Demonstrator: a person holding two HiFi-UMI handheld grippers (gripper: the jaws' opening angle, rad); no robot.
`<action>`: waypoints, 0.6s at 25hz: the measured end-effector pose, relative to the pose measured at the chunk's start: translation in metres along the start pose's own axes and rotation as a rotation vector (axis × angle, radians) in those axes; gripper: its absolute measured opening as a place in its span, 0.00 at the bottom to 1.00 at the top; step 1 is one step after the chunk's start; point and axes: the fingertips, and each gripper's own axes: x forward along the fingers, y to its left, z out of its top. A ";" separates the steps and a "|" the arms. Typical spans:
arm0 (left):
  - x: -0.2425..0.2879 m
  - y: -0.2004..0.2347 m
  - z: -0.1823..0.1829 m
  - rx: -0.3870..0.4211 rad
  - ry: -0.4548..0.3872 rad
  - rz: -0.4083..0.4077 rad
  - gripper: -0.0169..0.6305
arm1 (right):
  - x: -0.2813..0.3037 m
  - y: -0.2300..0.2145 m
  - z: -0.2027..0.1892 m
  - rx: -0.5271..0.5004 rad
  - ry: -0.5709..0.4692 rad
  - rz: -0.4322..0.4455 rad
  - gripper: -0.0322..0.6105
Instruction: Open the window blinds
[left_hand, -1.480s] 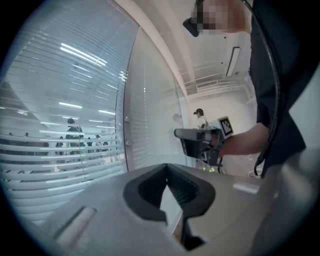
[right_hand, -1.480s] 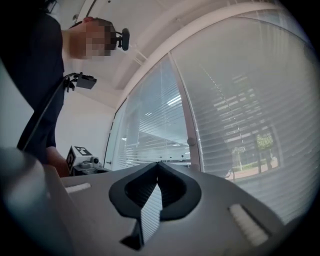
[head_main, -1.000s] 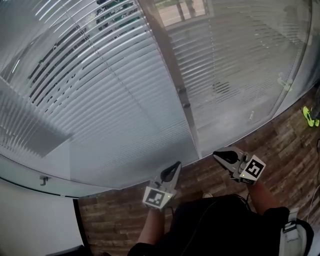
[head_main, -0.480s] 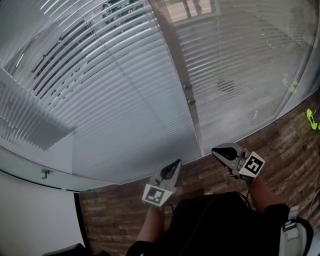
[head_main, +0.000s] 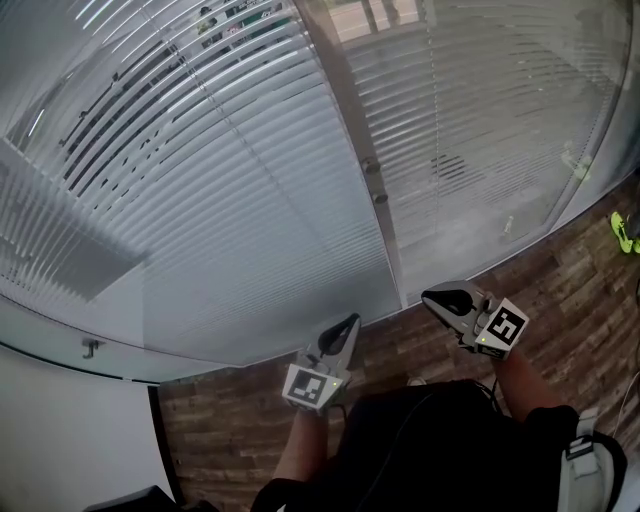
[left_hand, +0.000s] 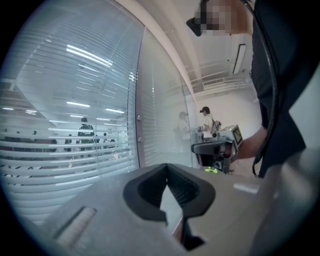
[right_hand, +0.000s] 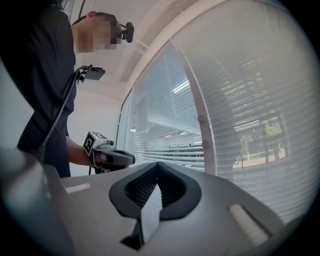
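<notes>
Wood-plank floor (head_main: 570, 290) meets window blinds (head_main: 250, 200) hanging fully lowered; left gripper (head_main: 350, 324) and right gripper (head_main: 434, 296), both closed, empty, flank the mullion (head_main: 384, 230) base, probably idling clear of slats.

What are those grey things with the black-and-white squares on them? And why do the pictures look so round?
Those are two hand-held grippers, like big pinching tongs. A person holds one in each hand. The left hand-held gripper and the right hand-held gripper are both pinched shut and hold nothing. The squares sit on cubes that are part of them. The head view comes from a camera on the person's head, looking down. The other two views come from small wide-angle cameras riding on the grippers, which makes everything look round. In front are white window blinds, with a wooden floor below.
</notes>
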 end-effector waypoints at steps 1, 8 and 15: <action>-0.001 0.000 -0.001 0.000 0.002 -0.001 0.03 | 0.000 0.000 -0.001 0.000 0.001 -0.004 0.06; -0.004 0.002 -0.002 -0.010 -0.002 0.000 0.03 | 0.001 0.003 -0.003 -0.008 0.008 -0.011 0.06; -0.006 -0.002 0.000 -0.010 -0.011 -0.015 0.03 | 0.004 0.011 -0.002 -0.030 0.024 -0.005 0.06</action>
